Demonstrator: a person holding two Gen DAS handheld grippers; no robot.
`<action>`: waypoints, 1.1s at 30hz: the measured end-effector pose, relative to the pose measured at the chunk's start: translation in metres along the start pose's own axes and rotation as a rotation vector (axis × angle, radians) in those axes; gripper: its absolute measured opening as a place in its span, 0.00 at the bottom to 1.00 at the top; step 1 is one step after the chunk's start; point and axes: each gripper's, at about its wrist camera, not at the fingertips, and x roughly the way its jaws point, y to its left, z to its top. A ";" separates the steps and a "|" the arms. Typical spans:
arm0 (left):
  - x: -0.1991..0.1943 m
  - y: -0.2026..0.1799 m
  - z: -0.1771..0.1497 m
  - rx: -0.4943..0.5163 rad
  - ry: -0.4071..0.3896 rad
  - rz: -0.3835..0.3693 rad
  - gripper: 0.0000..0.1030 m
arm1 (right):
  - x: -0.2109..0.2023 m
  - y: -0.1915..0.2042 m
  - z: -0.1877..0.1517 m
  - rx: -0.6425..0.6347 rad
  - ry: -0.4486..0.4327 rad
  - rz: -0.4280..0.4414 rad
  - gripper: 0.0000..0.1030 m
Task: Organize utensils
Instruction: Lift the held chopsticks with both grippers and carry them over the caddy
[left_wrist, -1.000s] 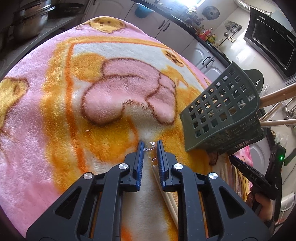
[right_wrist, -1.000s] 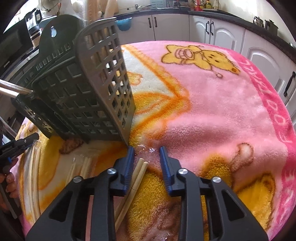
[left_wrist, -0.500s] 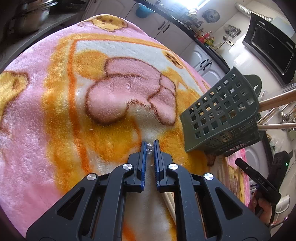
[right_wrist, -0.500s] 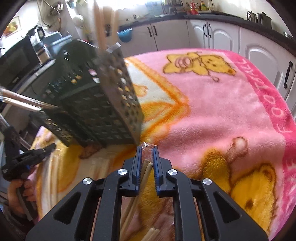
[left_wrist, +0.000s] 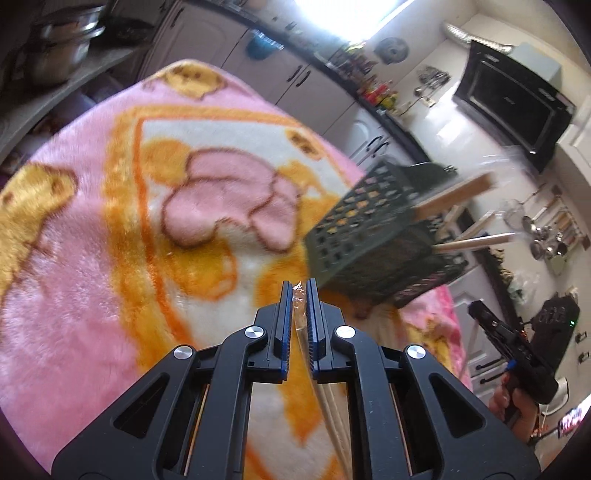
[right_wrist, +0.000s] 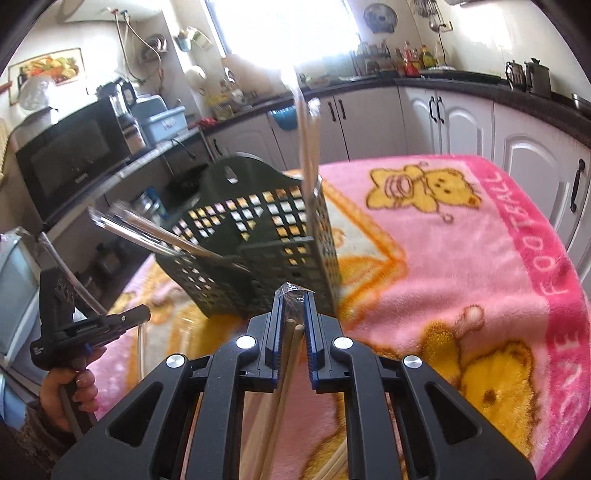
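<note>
Chopsticks: two wrapped pairs, each clamped in one set of tongs and lifted off the pink blanket on the table; more lie loose on it.
Left wrist view, tongs: left tongs (left_wrist: 299, 291) are pressed together on the clear wrapper end of a pale chopstick pair (left_wrist: 328, 410), which hangs down and back under the fingers.
Left wrist view, basket: the green basket (left_wrist: 373, 240) stands tilted just ahead and to the right on the blanket (left_wrist: 92, 277), with wooden handles (left_wrist: 454, 199) sticking out of its mouth.
Left wrist view, other hand: a hand (left_wrist: 517, 402) holds the right tongs at the far right edge.
Right wrist view, tongs: right tongs (right_wrist: 293, 299) have just been closing and now pinch the wrapped tips of a wooden chopstick pair (right_wrist: 284, 369).
Right wrist view, basket: the same basket (right_wrist: 258, 236) sits just beyond the tips, metal handles (right_wrist: 147, 232) poking out leftward.
Step in hand: both pairs gripped and raised, probably heading for the basket.
Next move: carry each pair over the basket's open mouth, tip it end-first, then release; the slippery wrapper could let a pair slide out.
</note>
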 end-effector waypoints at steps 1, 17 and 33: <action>-0.005 -0.003 0.001 0.007 -0.008 -0.008 0.04 | -0.004 0.002 0.001 0.000 -0.010 0.005 0.10; -0.057 -0.090 0.015 0.162 -0.112 -0.201 0.04 | -0.067 0.037 0.017 -0.073 -0.175 0.044 0.10; -0.072 -0.160 0.037 0.303 -0.175 -0.324 0.04 | -0.096 0.041 0.027 -0.104 -0.273 0.022 0.10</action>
